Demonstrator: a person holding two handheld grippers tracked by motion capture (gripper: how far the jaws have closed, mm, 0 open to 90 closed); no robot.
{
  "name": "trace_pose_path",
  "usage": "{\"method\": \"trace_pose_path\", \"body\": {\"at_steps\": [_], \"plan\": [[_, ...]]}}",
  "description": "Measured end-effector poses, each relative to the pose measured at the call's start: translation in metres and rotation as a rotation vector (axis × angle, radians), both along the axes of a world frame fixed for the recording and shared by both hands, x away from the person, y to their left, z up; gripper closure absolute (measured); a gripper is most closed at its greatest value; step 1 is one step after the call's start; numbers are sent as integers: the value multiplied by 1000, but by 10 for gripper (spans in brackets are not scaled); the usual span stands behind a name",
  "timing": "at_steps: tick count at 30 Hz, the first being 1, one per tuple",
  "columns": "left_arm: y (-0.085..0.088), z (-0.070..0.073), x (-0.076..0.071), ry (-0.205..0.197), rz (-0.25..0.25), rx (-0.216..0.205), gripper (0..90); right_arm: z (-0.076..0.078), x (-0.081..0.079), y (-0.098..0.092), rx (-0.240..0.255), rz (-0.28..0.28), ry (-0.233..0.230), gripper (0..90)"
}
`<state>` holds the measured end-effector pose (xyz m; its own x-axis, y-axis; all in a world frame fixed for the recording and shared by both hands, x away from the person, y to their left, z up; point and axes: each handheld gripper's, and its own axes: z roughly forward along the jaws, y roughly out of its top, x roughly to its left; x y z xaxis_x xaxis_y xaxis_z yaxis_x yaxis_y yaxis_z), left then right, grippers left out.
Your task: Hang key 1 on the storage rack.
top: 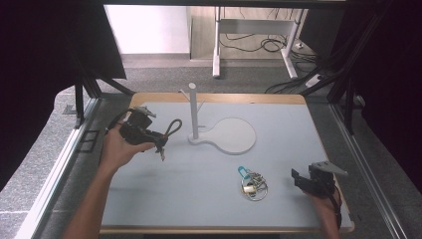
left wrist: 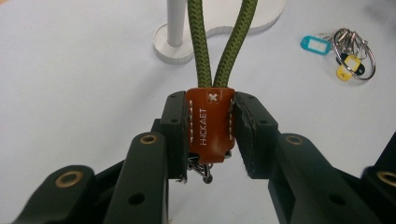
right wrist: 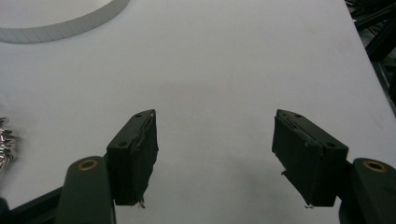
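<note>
High view: left gripper (top: 158, 139) raised over table's left part, clamped on one keychain lanyard (top: 171, 127), olive rope loop rising toward white peg stand (top: 193, 112), small metal bits dangling below. Stand just right of loop, near, not touching; rope loop's long axis running out from jaws toward post. One post, short pegs near top, one round-ended base plate (top: 233, 135).

Left gripper view: jaws pinching orange leather tab (left wrist: 210, 125) from both sides, two rope strands running straight ahead, post base just left of them. Likely next move, as a guess: loop onto a peg; left hand clearly nearer.

Right gripper view: right gripper (right wrist: 215, 154) wide apart, empty, over bare table (right wrist: 224, 65). One second key bunch (top: 252, 183) lying flat, blue and yellow tags, just left of right gripper.
</note>
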<state>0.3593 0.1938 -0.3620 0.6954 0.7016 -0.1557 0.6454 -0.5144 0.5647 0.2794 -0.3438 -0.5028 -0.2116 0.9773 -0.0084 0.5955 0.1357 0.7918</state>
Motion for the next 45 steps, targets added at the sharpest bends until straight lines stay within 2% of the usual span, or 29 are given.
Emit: {"method": "trace_pose_path", "body": {"at_steps": [9, 17, 30, 32, 38, 45], "plan": [[1, 0, 15, 16, 14, -11, 668, -1, 1, 1, 0, 3, 3, 312], [0, 8, 30, 40, 9, -2, 668, -1, 1, -1, 0, -5, 6, 313], [3, 20, 50, 35, 17, -27, 668, -2, 2, 1, 2, 0, 8, 314], [4, 22, 53, 37, 17, -50, 668, -2, 2, 1, 0, 1, 8, 314], [4, 29, 58, 21, 24, -43, 668, -3, 2, 0, 0, -1, 14, 313], [5, 30, 65, 29, 42, -37, 668, -3, 2, 0, -3, 0, 15, 314]]}}
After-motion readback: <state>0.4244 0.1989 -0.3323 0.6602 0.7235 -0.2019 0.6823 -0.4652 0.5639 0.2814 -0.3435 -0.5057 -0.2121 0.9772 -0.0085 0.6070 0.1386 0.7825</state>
